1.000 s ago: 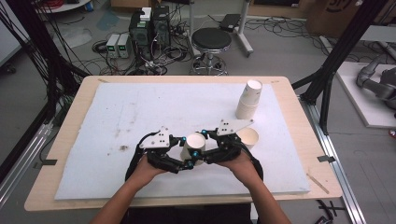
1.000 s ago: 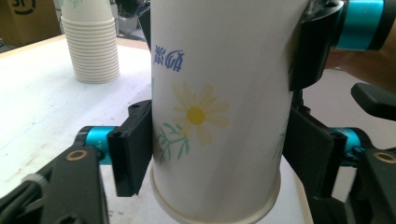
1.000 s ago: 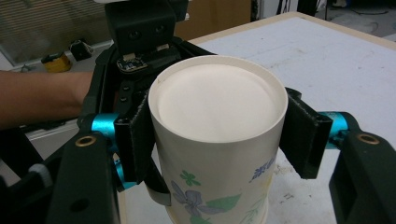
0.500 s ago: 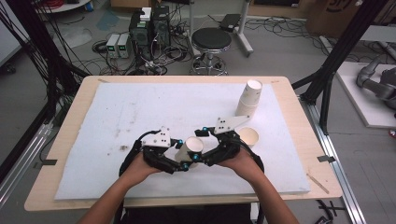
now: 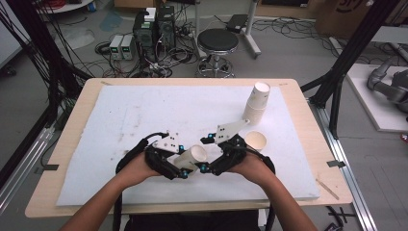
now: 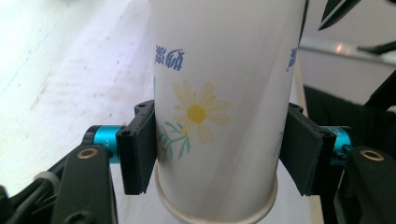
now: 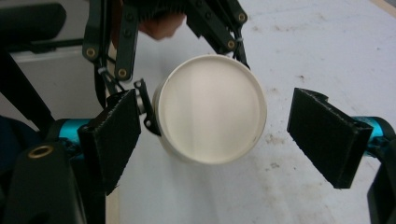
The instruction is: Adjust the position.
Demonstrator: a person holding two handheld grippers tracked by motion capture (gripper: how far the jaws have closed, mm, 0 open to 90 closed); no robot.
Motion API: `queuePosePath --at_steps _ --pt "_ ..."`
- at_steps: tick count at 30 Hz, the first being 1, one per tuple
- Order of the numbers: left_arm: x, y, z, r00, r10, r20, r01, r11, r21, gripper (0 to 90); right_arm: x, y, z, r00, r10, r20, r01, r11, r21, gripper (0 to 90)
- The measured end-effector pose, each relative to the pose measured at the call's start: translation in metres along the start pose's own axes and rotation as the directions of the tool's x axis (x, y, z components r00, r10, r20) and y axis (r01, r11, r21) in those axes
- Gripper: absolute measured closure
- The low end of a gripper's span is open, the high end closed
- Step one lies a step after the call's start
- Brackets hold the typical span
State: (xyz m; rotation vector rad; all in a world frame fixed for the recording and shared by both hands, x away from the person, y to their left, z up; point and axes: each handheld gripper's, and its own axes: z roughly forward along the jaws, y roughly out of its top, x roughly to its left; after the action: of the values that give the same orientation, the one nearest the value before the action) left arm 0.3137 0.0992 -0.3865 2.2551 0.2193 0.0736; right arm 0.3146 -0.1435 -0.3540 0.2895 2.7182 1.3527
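left gripper (image 5: 182, 172) clamps a daisy-print paper cup (image 5: 191, 157) lying tilted, its flat base end aimed at the right gripper (image 5: 204, 166), whose jaws gape wide, empty.

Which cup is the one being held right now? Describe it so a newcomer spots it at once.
On the white mat covering the table, look at the near edge where the two hands meet. The held cup lies tilted between them, clamped in the left tongs. Unlike the inverted stack and the open cup to its right, it is off the mat and shows a daisy print.
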Motion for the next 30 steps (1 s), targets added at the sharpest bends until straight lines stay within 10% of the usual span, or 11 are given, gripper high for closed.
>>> queuePosePath --at_steps 18,30 --pt "-0.002 0.01 0.004 0.9955 0.077 0.056 -0.085 0.9837 0.158 34.9 0.003 0.002 0.013 0.9953 -0.086 -0.044 0.09 0.991 0.097 21.2" --pt "-0.004 0.01 0.008 0.9911 0.087 0.101 -0.106 0.9725 0.207 35.0 0.007 0.007 0.027 0.984 -0.144 -0.104 0.162 0.968 0.191 31.5"
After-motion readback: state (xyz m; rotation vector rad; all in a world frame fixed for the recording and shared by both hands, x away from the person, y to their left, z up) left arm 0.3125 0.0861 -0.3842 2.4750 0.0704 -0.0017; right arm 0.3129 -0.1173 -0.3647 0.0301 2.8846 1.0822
